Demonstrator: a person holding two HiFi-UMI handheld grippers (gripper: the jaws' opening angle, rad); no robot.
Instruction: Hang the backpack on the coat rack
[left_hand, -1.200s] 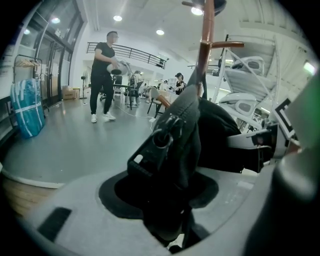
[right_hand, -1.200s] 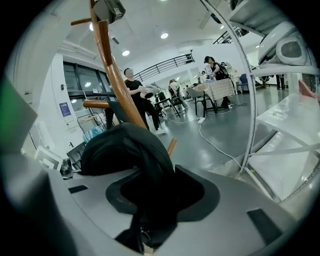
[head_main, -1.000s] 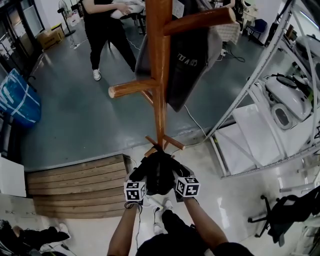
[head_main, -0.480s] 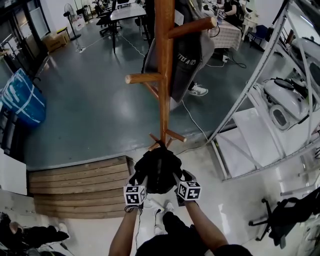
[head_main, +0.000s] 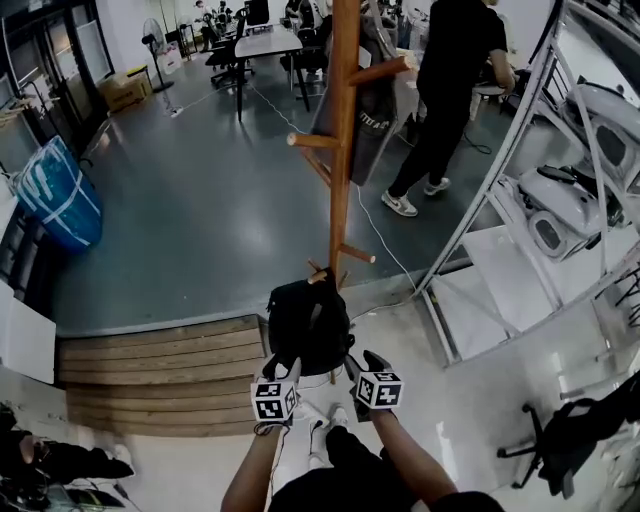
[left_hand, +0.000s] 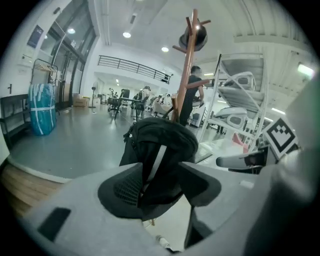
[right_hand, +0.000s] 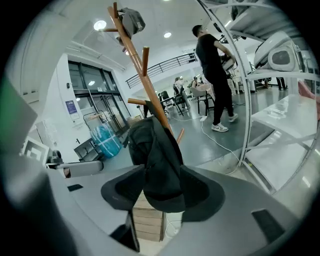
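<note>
Head view, and we have both tools held low in front of us: the left gripper (head_main: 287, 364) and the right gripper (head_main: 356, 362) sit side by side, tips aimed forward and down. Just beyond those tips is the black backpack (head_main: 308, 322). Its top is right up at a short low peg (head_main: 319, 273) of the wooden coat rack (head_main: 343, 150), and it seems to hang from that peg. The rack's pole rises straight ahead of the tools.

Over to the left gripper view: the jaws have just been opening and now stand wide apart. The backpack fills the gap between them, its pale stripe dead centre, but we see neither pad pressing on the fabric. Whether the tips brush it, we cannot tell.

Right gripper view, same story: the jaws have just been opening and are spread wide. The backpack droops in the gap just ahead, and the pole climbs away behind it. Nothing is clamped there.

Further out beyond the tips, a grey garment (head_main: 375, 105) hangs from an upper peg. A person (head_main: 450, 80) in dark clothes stands past the rack, off to the right gripper's side. Wooden steps (head_main: 160, 375) lie to the left of the left gripper, with a blue bag (head_main: 62, 195) well beyond them. Metal shelving (head_main: 520, 170) runs along to the right of the right gripper.
</note>
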